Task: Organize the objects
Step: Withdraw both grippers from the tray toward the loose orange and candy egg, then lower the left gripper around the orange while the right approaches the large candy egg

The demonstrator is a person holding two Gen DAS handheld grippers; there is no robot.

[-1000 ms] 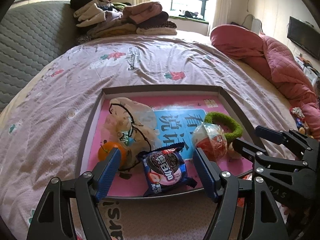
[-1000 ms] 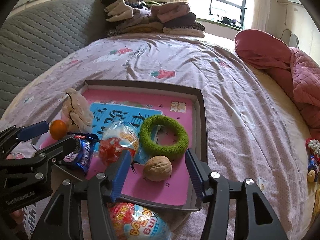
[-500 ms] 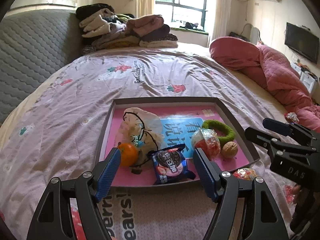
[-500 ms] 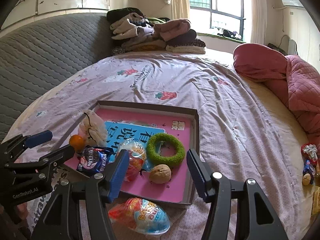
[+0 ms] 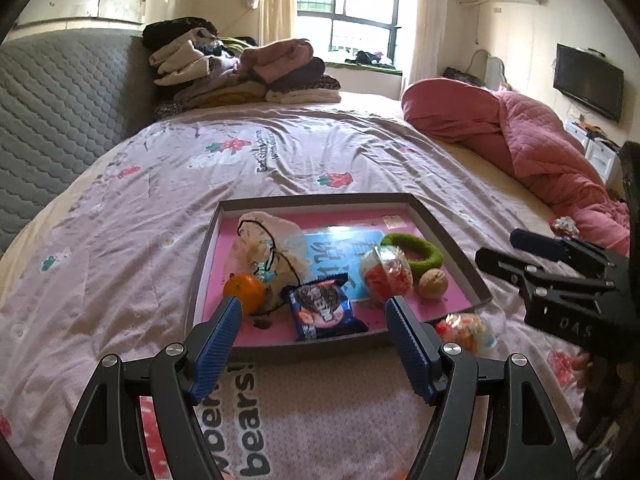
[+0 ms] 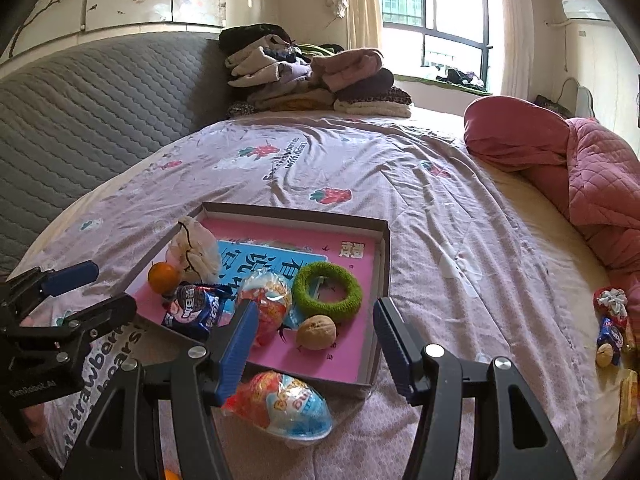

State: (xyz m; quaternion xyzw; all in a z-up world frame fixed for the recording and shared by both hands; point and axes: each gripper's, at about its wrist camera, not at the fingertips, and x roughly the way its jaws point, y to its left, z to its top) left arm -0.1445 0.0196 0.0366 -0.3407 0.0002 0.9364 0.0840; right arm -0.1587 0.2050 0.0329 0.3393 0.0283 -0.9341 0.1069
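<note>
Both my claws are empty with jaws apart, hanging over the near edge of the bed (image 5: pixel 280 152), aimed down at the tray (image 5: pixel 452 248).

Left to right:
- Left claw (image 5: pixel 314 314): nothing between the pads. Just past it the orange (image 5: pixel 244 287) sits in the tray's near-left corner, touching the cloth pouch (image 5: pixel 264 240). It's round, so a nudge could roll it, and the pouch's loose black cord could snag a jaw tip.
- Cookie pack (image 5: pixel 324 310): near-centre, crinkly foil. Pads will likely slide off if I pinch the puffed middle.
- Red-orange wrapped snack (image 5: pixel 386 274), walnut (image 5: pixel 431 284) and green ring (image 5: pixel 420 248) are crowded together at the tray's right. Going for one likely bumps the others.
- Right claw (image 6: pixel 316 326): also holding nothing. The egg-shaped snack pack (image 6: pixel 280 402) is still out of the tray, on the bedsheet against the near wall, just by my left finger. That looks like the next pick.

Risks: the soft mattress lets the tray tilt if I press its rim, the slippery wrapper could squirt out, and the two claws sit close enough to clash. More small items (image 6: pixel 610 328) lie far right by the pink quilt (image 6: pixel 592 168).
</note>
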